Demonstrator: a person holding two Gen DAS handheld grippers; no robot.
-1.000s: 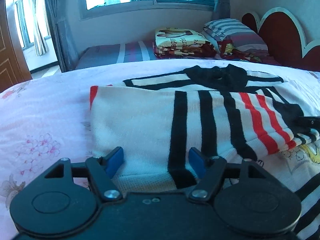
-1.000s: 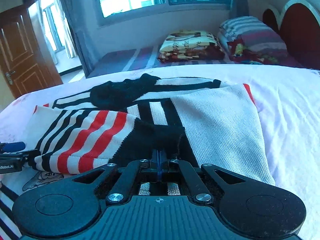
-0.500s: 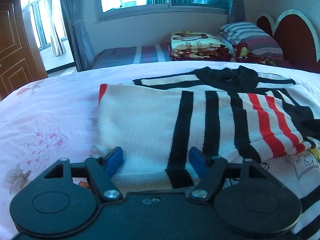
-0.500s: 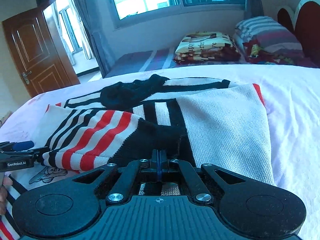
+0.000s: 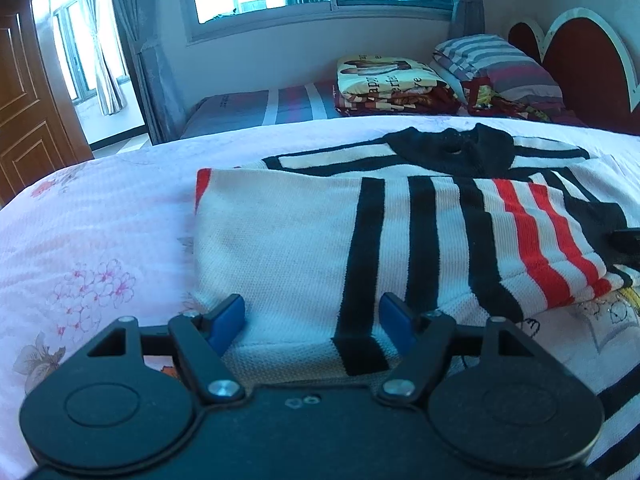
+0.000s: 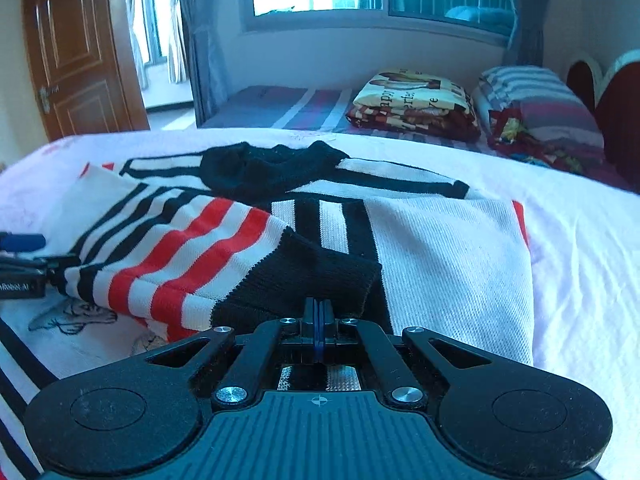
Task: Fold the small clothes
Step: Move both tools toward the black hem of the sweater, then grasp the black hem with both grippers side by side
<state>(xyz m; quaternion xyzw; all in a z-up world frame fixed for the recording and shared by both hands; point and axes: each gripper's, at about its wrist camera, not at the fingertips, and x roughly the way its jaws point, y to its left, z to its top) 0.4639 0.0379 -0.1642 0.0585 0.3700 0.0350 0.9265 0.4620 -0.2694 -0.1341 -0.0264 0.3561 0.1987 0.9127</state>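
A white knit sweater [image 5: 300,248] with black and red stripes lies on the pink flowered bedsheet [image 5: 80,240], black collar [image 5: 452,152] at the far side. My left gripper [image 5: 312,320] is open, its blue pads [image 5: 228,320] standing wide on either side of the sweater's near folded edge. In the right wrist view the striped sleeve is folded across the sweater [image 6: 440,248], and my right gripper [image 6: 318,308] is shut with the sleeve's black cuff [image 6: 304,276] at its tips. The left gripper [image 6: 24,256] shows at that view's left edge.
A white cloth with a cartoon print [image 5: 592,320] lies under the sweater's near right corner. Behind the bed are a second bed with a folded blanket [image 5: 388,80], a striped pillow [image 5: 496,64], a red headboard [image 5: 584,60] and a wooden door [image 6: 76,52].
The right wrist view has rolled and swung a little, with the black cuff still at the shut tips. The left gripper has stayed at the sweater's edge, and the sweater lies as before.
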